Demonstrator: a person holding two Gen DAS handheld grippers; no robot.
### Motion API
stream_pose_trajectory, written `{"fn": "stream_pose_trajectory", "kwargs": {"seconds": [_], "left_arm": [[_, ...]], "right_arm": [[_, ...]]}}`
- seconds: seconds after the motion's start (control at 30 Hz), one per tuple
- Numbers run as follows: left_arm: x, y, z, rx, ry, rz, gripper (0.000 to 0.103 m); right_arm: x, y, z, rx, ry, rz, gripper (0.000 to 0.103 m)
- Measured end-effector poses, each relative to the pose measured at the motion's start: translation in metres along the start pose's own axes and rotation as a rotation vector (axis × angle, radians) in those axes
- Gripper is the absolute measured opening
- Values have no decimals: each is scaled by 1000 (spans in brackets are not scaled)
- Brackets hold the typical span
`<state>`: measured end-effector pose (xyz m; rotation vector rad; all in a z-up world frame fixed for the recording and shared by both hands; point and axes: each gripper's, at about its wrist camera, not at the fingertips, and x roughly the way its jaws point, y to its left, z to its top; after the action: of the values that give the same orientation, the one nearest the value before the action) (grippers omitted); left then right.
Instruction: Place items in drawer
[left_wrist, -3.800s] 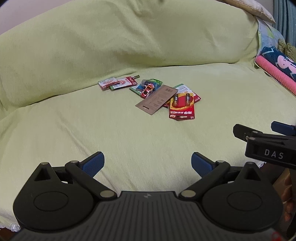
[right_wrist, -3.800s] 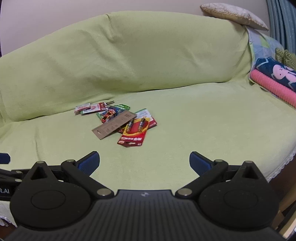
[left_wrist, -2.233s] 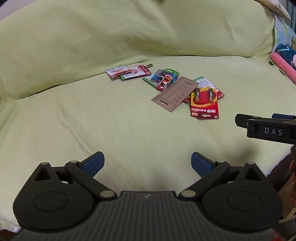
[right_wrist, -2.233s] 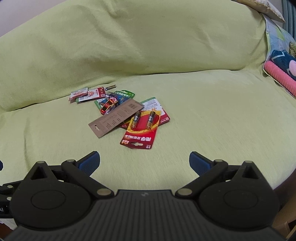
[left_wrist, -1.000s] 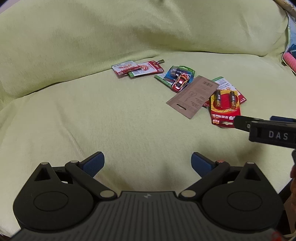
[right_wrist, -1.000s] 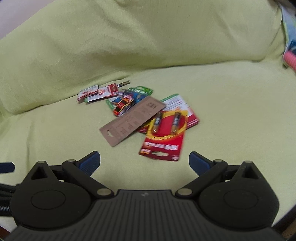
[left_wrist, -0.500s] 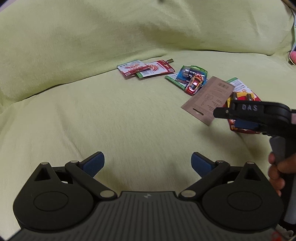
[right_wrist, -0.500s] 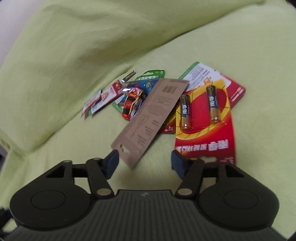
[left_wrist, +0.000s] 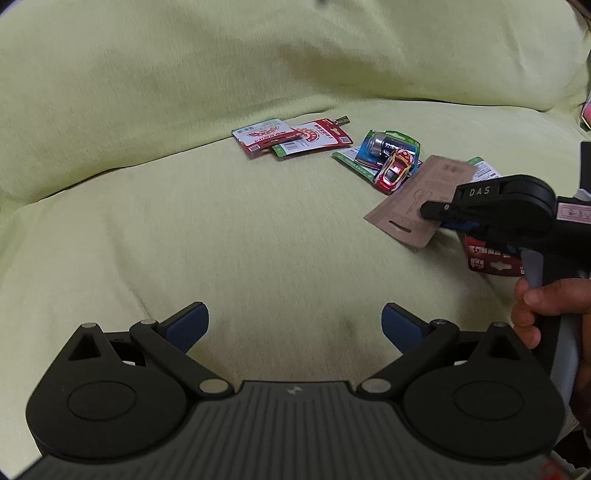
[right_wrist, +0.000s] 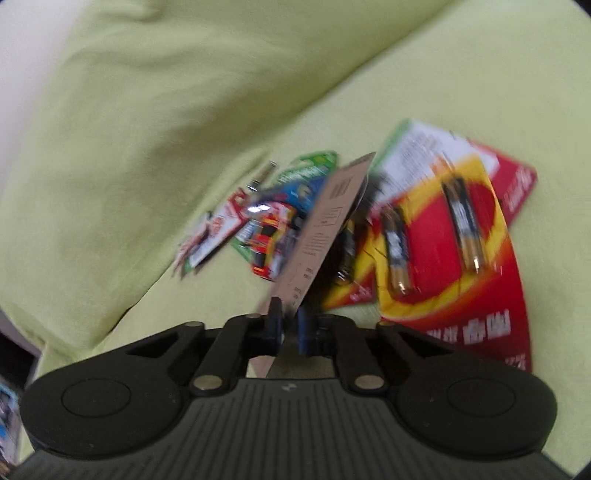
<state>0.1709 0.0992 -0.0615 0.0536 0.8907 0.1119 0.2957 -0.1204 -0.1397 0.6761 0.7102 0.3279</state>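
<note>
Right claw (right_wrist: 290, 325) pinches the brown card (right_wrist: 325, 225) — left claw (left_wrist: 295, 325) spread.

The right wrist view was motion-blurred, so print on the brown card (right_wrist: 325, 225) and battery pack (right_wrist: 454, 251) was unreadable. In the left view the right gripper (left_wrist: 434, 213) covered the pack's upper part, and the frame edge cut off the hand (left_wrist: 546, 314).

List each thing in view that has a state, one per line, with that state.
Left hand-held gripper: open, empty, above the sofa cover.
Right hand-held gripper: shut on the brown card.
Brown card: pinched at one end, tilted up.
Red battery pack: lying flat, sealed.
Toy car: resting on the packs.
</note>
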Motion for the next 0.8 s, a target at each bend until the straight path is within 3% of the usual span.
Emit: {"fn": "stream_pose_trajectory", "kwargs": {"seconds": [0.17,0.4,0.7,0.8], "left_arm": [[-9,3,-3,-9,-5,-6,101],[-31,6,-12,-29,-16,-38,101],[-40,0,-25,-27,12,-58,101],[-41,1,-25,-36,11,-52,101]], "right_arm": [[-34,19,6,-157,38,8,4],[-101,-13,-13,-36,201,56,3],[-118,-17,-33,-81,230,-15,9],[-106,-11,-37,-120,239,-32,9]]}}
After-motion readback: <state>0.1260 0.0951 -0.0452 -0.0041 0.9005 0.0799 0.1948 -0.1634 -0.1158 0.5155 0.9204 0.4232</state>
